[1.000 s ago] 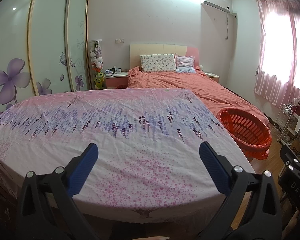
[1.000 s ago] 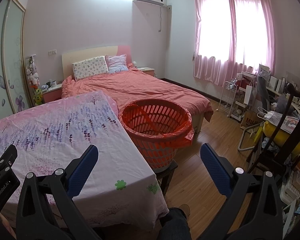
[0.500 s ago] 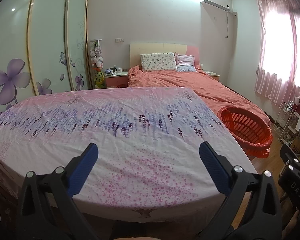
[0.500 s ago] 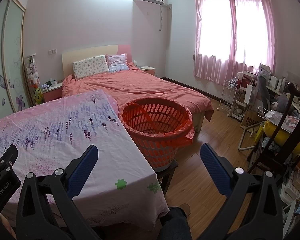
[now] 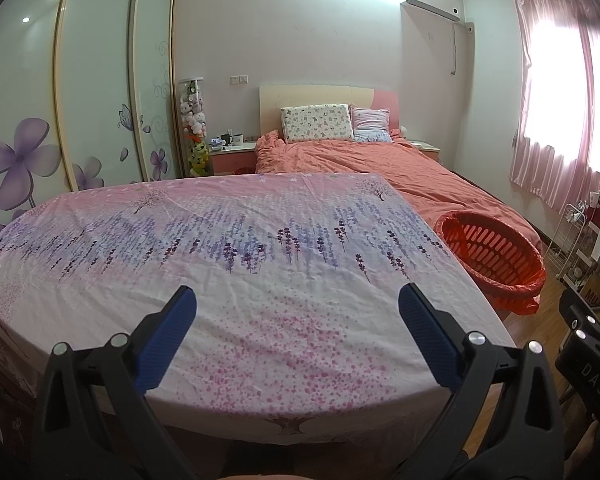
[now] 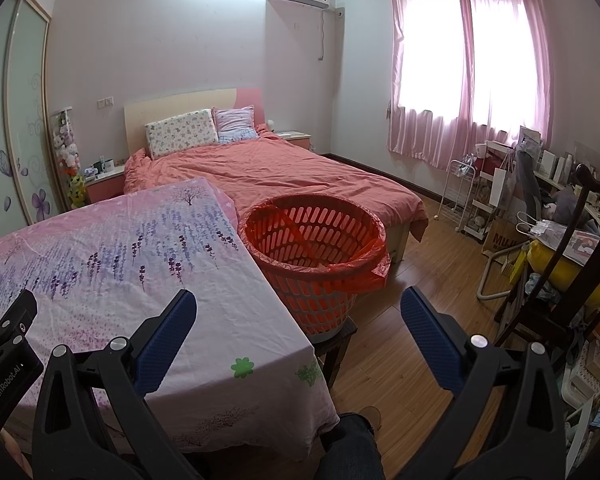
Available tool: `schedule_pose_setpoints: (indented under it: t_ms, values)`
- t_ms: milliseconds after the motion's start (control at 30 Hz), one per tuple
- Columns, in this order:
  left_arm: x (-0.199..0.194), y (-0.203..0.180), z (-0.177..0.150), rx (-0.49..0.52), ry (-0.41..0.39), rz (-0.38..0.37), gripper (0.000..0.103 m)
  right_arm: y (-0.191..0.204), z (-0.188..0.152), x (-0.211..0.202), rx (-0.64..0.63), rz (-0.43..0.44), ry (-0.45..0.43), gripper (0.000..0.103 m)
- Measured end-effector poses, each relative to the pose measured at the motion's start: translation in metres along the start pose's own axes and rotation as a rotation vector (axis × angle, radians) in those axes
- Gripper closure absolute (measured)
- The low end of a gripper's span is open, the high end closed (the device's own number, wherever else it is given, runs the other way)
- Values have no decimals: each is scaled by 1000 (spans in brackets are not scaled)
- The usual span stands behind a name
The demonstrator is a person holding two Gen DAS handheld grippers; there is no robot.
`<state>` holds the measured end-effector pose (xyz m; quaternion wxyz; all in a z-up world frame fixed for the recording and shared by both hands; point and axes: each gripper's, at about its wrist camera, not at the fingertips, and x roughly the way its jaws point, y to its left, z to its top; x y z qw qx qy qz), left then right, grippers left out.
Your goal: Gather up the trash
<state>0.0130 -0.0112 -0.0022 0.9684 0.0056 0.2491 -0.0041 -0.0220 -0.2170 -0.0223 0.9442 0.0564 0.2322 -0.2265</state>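
The left gripper [image 5: 296, 312] is hovering over the table [image 5: 260, 280] with its jaws spread wide, holding nothing. The right gripper [image 6: 298, 316] (equally wide and empty) is hanging at the table's right edge. The orange basket [image 6: 314, 240], lined with an orange bag, is sitting just beside that edge on a dark stool [image 6: 336, 336].

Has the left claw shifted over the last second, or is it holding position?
Yes. In the left wrist view the orange basket and the bed headboard both sit lower and further left in frame, so the left claw has turned slightly right and up.
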Motion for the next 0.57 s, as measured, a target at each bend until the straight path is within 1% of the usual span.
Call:
schedule_pose_setpoints:
  t_ms: [300, 567]
  values:
    - [2, 2, 1, -1, 3, 2, 4, 2, -8, 2, -2, 1, 4, 2]
    - [2, 2, 1, -1, 3, 3, 4, 3, -8, 2, -2, 1, 5, 2]
